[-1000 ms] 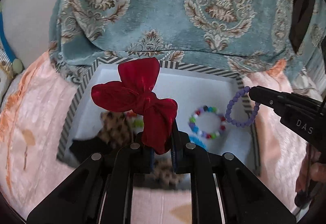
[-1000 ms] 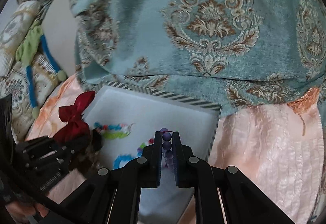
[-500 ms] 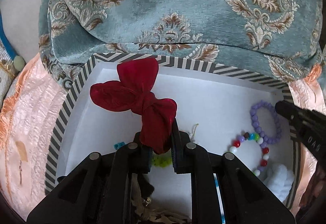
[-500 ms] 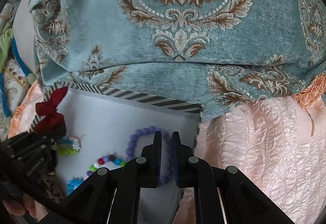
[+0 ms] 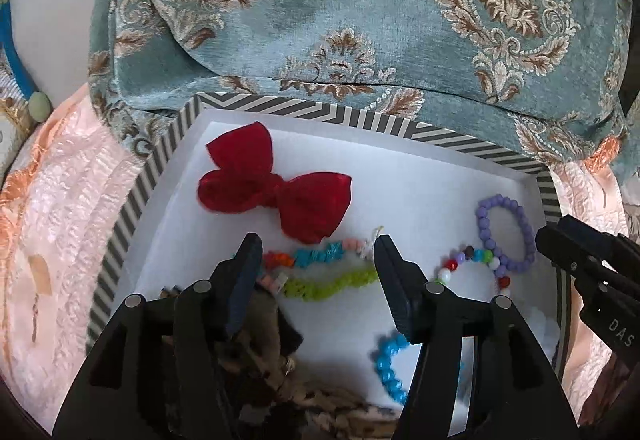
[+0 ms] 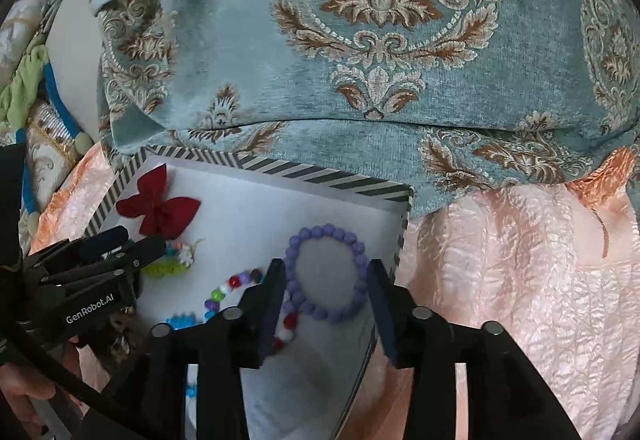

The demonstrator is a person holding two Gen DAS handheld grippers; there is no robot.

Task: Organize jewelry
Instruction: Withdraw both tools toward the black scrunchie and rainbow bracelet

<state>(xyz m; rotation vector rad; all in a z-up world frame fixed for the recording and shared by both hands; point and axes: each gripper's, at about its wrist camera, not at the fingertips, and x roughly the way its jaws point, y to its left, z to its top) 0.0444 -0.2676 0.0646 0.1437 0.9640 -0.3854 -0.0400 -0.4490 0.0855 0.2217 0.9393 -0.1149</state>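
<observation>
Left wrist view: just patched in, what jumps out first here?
A red bow lies flat at the far left of the white, striped-rim box. A purple bead bracelet sits by the right wall, overlapping a multicolour one. Behind looms a teal damask cushion.

We read two markings, both on the grippers. In the right wrist view, white lettering "GenRobot.AI" runs along the black body of the left gripper (image 6: 120, 244) at the left edge. In the left wrist view, the right gripper (image 5: 560, 240) carries pale letters "DAS" on its black body near the right edge; whether the word continues out of view we cannot tell.
</observation>
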